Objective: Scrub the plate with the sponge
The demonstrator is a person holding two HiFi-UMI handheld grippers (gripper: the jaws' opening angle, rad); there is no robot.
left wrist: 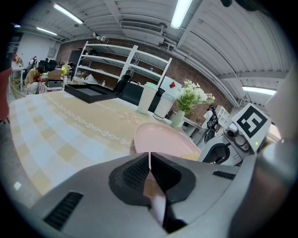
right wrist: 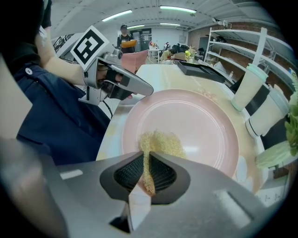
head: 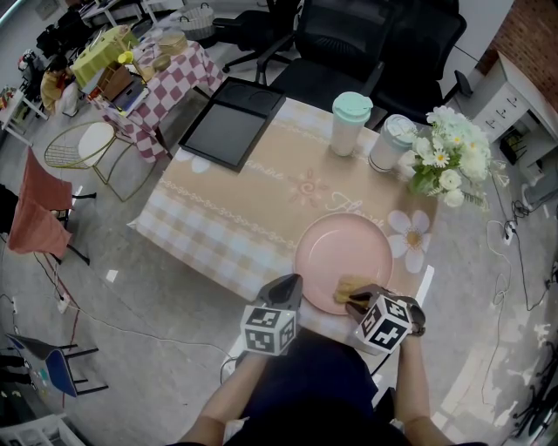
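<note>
Room around the worktop (head: 209, 228), which carries a checked and floral cloth. Grey floor (head: 131, 340) with loose cables (head: 513, 261) off the worktop's right edge. Black office chairs (head: 349, 39) stand at its far edge. Beyond the far left corner: a small table with a red-and-white checked cloth (head: 174, 83), a round wire side table (head: 83, 144), a rust-coloured chair (head: 39, 213) and a blue folding chair (head: 54, 366). Beyond the far right corner: a white drawer cabinet (head: 514, 100) against a brick wall (head: 536, 35). White shelving (left wrist: 116, 62) lines the brick; tube lights (left wrist: 180, 13) run along the ceiling.
</note>
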